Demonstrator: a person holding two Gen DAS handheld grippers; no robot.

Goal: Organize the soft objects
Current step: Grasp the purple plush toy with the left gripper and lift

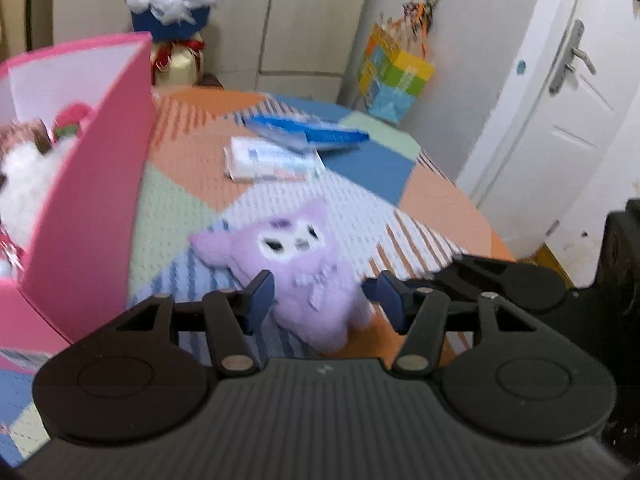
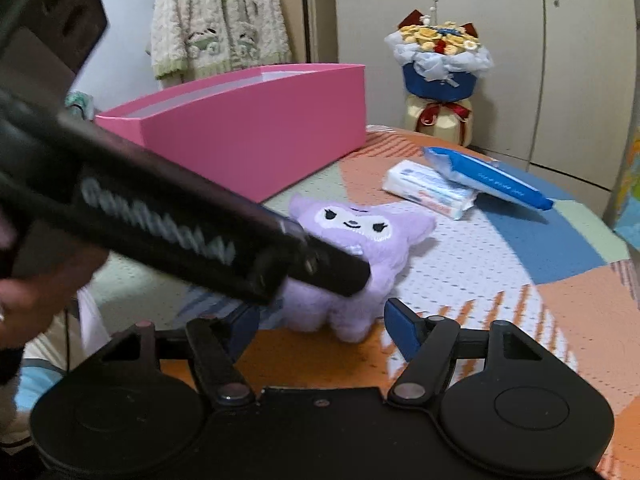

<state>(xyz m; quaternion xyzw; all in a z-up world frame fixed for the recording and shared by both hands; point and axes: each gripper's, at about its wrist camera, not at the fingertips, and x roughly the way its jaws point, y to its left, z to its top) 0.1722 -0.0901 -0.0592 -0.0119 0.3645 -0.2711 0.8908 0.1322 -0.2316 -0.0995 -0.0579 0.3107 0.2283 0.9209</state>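
- Going for the purple plush toy (image 1: 304,272) right now, looks like the pick-up step: it lies on the table (image 1: 192,168) just beside the pink box (image 1: 88,216), which already has fluffy stuff in it.
- Left hand-held gripper (image 1: 320,300) is spread wide, fingers either side of the toy's lower body, not squeezing yet.
- Right hand-held gripper (image 2: 324,328) is spread too, empty, hanging just short of the toy.
- Next move, I'd guess: pinch the body, lift, swing left over the box wall.
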